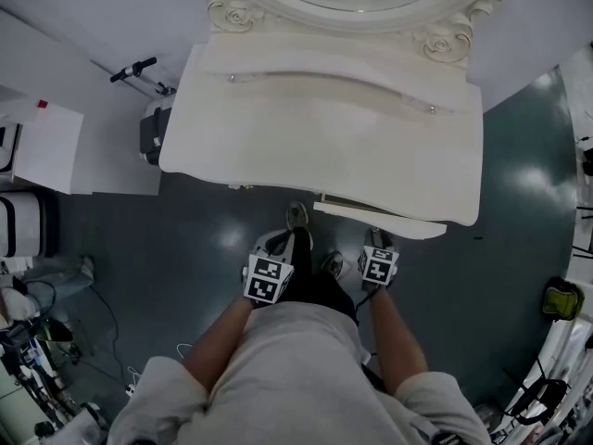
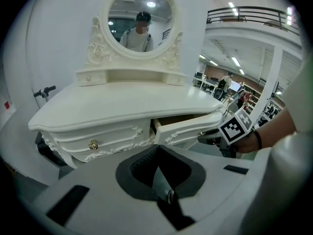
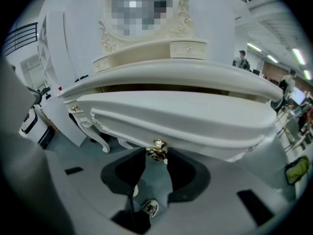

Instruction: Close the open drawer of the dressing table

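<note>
The white dressing table point(image 1: 324, 109) stands in front of me, its right drawer point(image 1: 380, 219) pulled out a little. In the right gripper view the drawer front point(image 3: 186, 124) fills the middle, and my right gripper point(image 3: 157, 154) is shut on its gold knob point(image 3: 158, 146). From the left gripper view, the open drawer point(image 2: 188, 129) shows wood inside, with the right gripper point(image 2: 211, 135) at its front. My left gripper point(image 2: 157, 151) hangs below the table front, fingertips together, holding nothing. It sits left of the right gripper point(image 1: 375, 239).
An oval mirror point(image 2: 141, 21) tops the table. The left drawer point(image 2: 93, 144) is closed. A scooter handle point(image 1: 137, 69) and white boxes point(image 1: 46, 146) stand at the left, cables point(image 1: 56, 360) lie lower left, and a green bag point(image 1: 561, 299) lies at the right.
</note>
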Motion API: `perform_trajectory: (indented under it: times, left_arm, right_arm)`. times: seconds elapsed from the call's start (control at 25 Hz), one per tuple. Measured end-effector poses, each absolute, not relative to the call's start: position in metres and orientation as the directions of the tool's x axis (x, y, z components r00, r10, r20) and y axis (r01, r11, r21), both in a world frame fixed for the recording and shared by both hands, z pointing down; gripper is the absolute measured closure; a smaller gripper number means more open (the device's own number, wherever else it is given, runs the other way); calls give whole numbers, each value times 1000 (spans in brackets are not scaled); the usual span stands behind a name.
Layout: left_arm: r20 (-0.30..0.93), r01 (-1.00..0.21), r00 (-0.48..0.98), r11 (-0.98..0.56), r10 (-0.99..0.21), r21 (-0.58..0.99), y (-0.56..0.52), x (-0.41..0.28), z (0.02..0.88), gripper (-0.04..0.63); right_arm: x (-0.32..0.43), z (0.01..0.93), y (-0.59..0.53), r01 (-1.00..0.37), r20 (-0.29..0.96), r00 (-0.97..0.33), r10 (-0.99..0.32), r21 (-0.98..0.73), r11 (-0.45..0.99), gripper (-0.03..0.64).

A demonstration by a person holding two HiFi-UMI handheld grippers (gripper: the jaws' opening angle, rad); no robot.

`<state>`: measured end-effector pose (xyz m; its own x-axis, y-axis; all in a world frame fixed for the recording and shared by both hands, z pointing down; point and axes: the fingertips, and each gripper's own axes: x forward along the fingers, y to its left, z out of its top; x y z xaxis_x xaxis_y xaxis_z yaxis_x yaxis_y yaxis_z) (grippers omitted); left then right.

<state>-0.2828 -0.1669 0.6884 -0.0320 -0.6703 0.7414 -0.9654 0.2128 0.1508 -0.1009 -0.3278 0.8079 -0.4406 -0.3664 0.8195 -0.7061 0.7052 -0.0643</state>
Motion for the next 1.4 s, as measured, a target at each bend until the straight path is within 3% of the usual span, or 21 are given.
perform_trajectory:
  times: [1.4]
  left_arm:
    - [761,-985,27,111,-648,129,-208,-297,689,588]
  right_arm:
    - [-117,811,-353,-746,812,-428,-396,-70,663,469]
